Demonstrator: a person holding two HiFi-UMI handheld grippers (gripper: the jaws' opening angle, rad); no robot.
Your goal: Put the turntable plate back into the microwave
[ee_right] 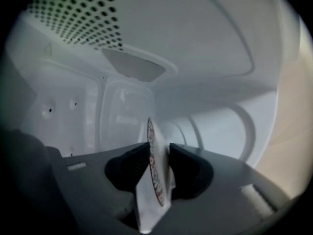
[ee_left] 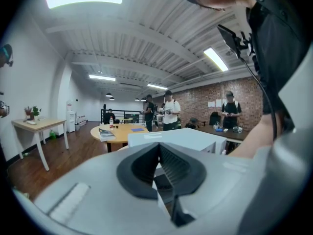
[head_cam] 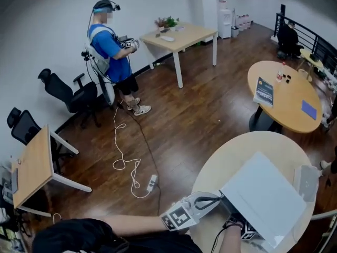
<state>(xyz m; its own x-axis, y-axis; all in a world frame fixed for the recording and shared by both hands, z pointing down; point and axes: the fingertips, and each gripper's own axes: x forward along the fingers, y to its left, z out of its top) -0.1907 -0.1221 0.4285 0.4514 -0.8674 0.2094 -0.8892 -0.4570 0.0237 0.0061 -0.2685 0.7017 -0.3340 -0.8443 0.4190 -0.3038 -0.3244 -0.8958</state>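
Note:
The white microwave [head_cam: 266, 199] stands on a round wooden table [head_cam: 231, 157]. Its top also shows in the left gripper view, as the microwave [ee_left: 171, 138] just beyond my left gripper [ee_left: 159, 148]. That left gripper [head_cam: 216, 198] is shut on nothing and sits at the oven's left side. My right gripper [ee_right: 159, 148] reaches inside the white cavity. The turntable plate [ee_right: 155, 180], white with a red-patterned rim, stands edge-on between its jaws. It leans on the left pad and is not clamped. In the head view only the right gripper's marker cube [head_cam: 246, 235] shows.
A person [head_cam: 113, 51] stands far off by a desk [head_cam: 179, 36]. A white cable [head_cam: 129, 167] trails over the floor. A second round table [head_cam: 287, 94] holds a magazine. Office chairs [head_cam: 71, 91] line the left wall. More people [ee_left: 170, 112] stand beyond.

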